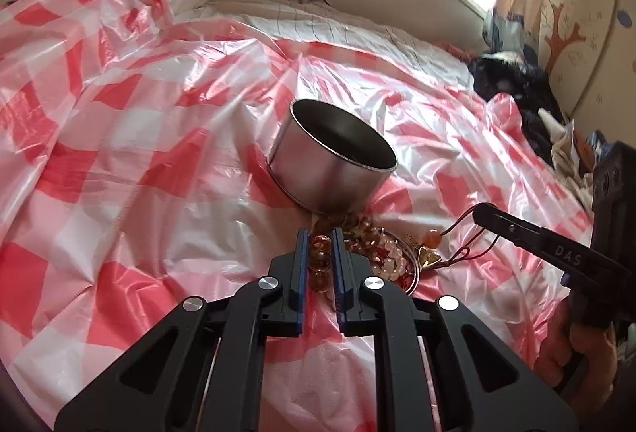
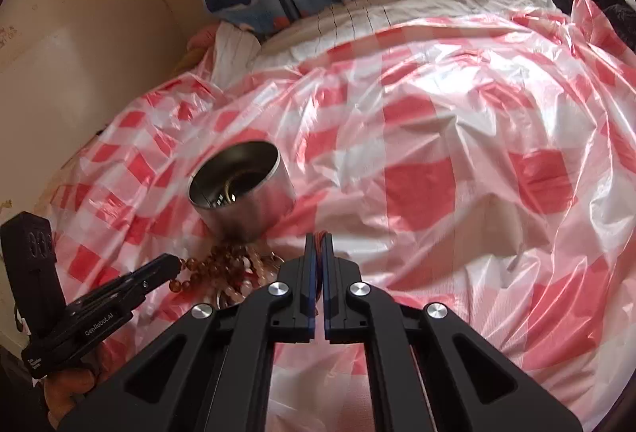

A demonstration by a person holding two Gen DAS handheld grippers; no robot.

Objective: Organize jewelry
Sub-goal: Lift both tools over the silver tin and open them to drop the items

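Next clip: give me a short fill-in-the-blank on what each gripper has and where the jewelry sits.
1. The left gripper is shut on a bracelet of amber ____.
2. The right gripper pinches a thin ____ cord.
3. The jewelry pile lies on the checked plastic sheet right in front of a round ____ tin.
4. The tin's lid is ____.

Missing words: beads; red; metal; off
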